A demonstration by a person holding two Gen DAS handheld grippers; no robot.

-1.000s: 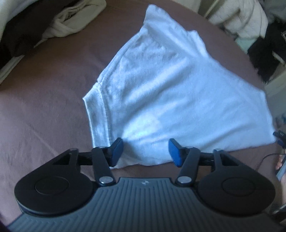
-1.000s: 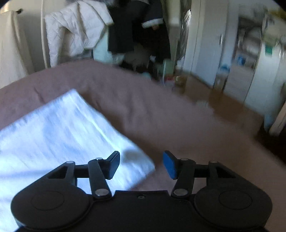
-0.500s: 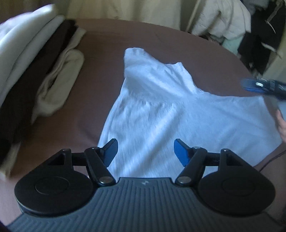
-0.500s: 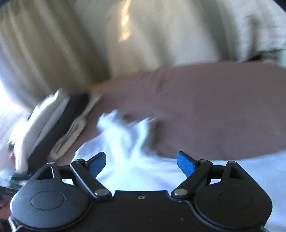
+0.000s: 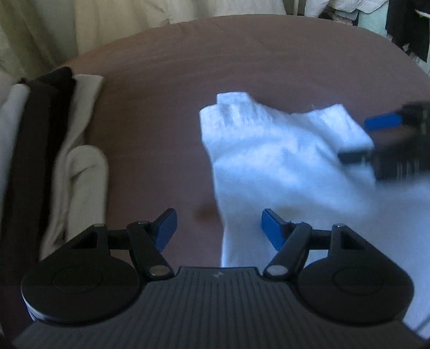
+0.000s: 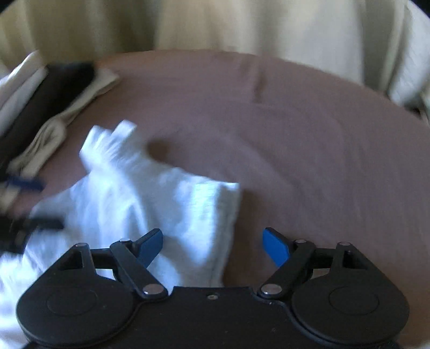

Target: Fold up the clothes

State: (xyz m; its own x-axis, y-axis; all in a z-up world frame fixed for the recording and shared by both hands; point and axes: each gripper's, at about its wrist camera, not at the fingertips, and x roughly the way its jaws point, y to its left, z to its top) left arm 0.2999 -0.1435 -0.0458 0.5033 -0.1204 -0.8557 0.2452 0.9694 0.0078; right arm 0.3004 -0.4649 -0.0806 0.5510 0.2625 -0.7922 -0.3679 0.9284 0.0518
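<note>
A white T-shirt (image 5: 282, 163) lies spread on the brown bed cover (image 5: 166, 88), one sleeve pointing to the far side. My left gripper (image 5: 219, 225) hovers open over the shirt's left edge, holding nothing. The right gripper (image 5: 376, 137) shows at the right of that view, blurred, over the shirt's far right sleeve. In the right wrist view the same white T-shirt (image 6: 150, 196) lies below and to the left, and my right gripper (image 6: 212, 243) stands open above its sleeve edge with nothing between the fingers. The left gripper (image 6: 24, 204) appears blurred at the left edge.
A stack of folded cream and dark clothes (image 5: 45, 150) lies along the bed's left side, also seen as folded clothes (image 6: 40, 107) in the right wrist view. Cream curtains (image 6: 215, 24) hang behind the bed. Hanging clothes (image 5: 403, 24) are at the far right.
Both grippers have swung towards the shirt's collar end and stayed open. The right wrist view turned from the room to the curtains. The left gripper moved from the shirt's hem to its left edge.
</note>
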